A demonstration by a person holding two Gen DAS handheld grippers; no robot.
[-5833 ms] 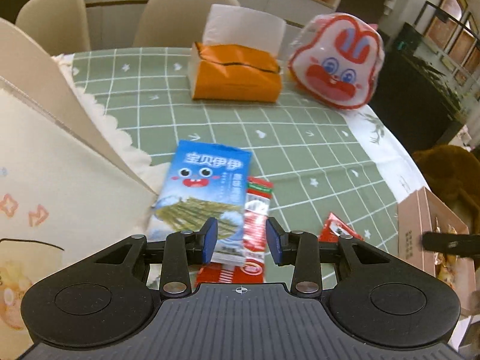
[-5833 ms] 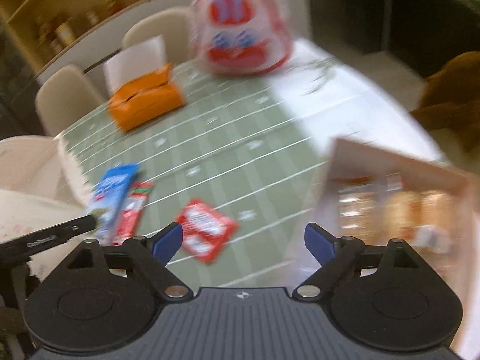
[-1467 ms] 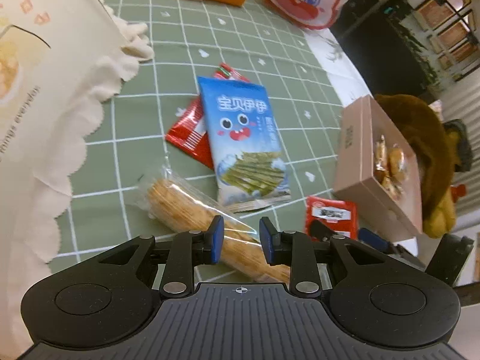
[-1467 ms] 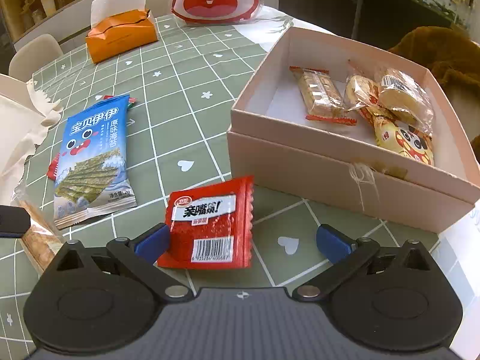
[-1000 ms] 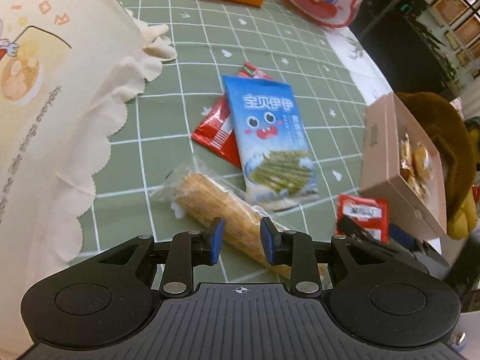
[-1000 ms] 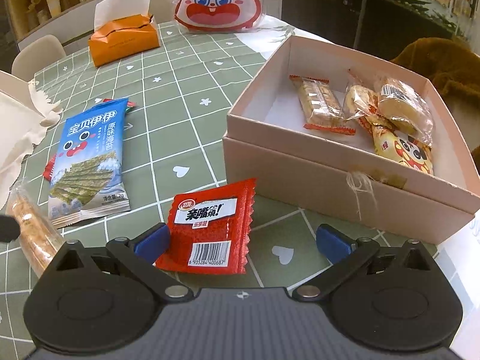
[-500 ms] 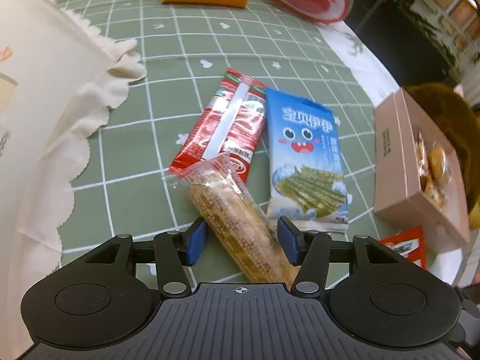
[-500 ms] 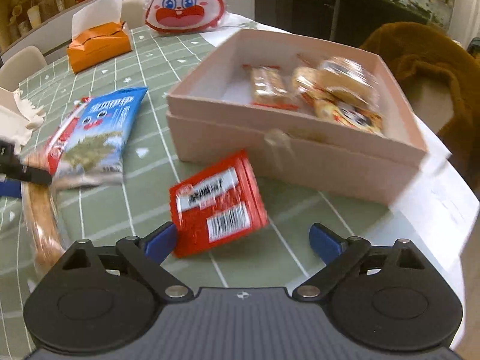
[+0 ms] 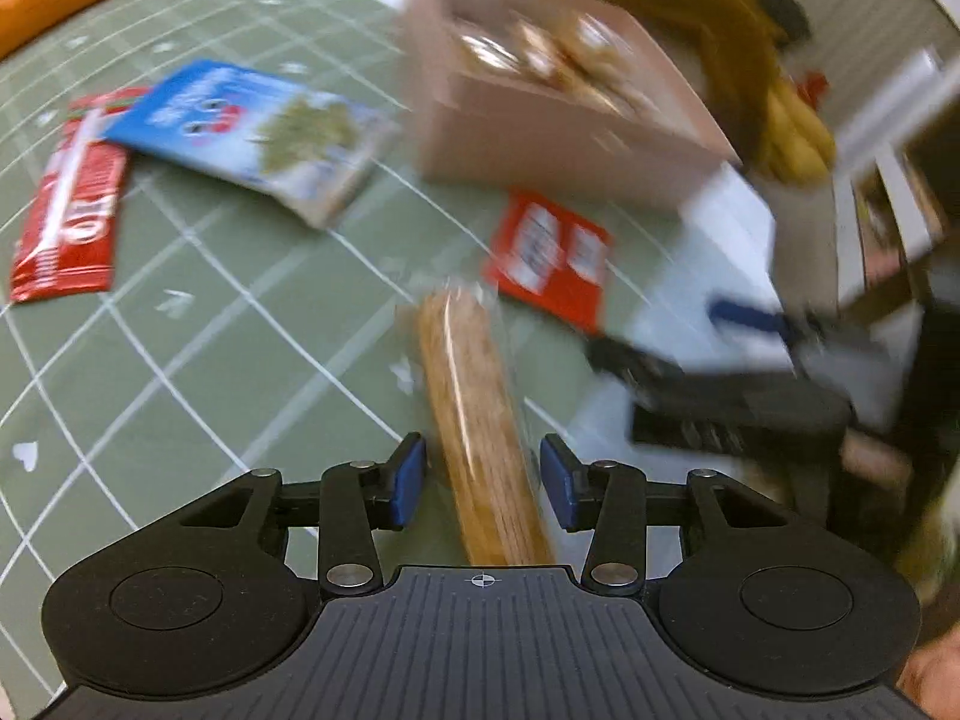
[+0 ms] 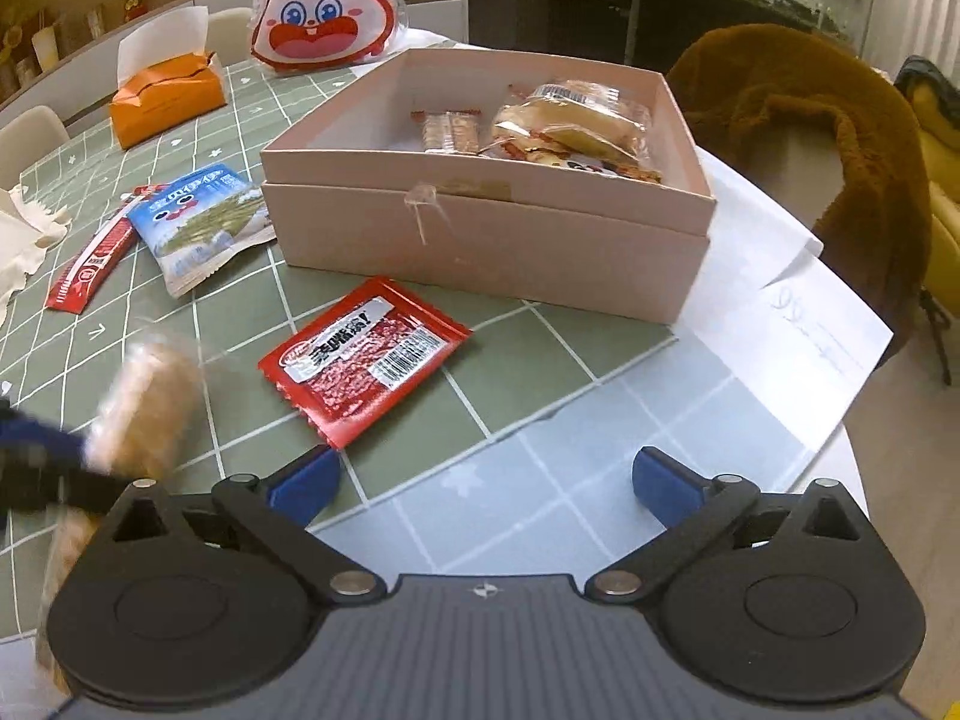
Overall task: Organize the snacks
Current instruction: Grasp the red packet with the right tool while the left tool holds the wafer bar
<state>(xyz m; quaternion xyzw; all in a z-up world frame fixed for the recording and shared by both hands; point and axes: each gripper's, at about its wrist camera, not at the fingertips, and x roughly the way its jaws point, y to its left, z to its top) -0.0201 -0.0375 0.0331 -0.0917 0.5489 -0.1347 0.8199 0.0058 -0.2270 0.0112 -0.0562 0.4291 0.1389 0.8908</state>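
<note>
A long cracker roll [image 9: 480,402] in clear wrap lies between the fingers of my left gripper [image 9: 483,480]. Its jaws are closing, and a thin gap still shows on each side of the roll. The picture is blurred. In the right wrist view the same cracker roll [image 10: 144,396] is a blur at the left. My right gripper [image 10: 480,480] stands wide open with nothing in it, just behind a flat red snack packet [image 10: 366,354]. Beyond that sits the open pink box [image 10: 486,228] holding several wrapped snacks. A blue seaweed pack [image 10: 198,210] and a red stick pack [image 10: 90,264] lie left of the box.
A rabbit-faced bag [image 10: 324,6] and an orange tissue box [image 10: 168,96] stand at the back of the green checked tablecloth [image 10: 252,120]. A white sheet of paper [image 10: 780,300] lies at the table's right edge. Behind it a brown furry coat [image 10: 810,138] hangs over a chair.
The left view has swung and rolled towards the pink box, and its jaws are narrower around the cracker roll than half a second ago. The right gripper has drawn back from the red packet.
</note>
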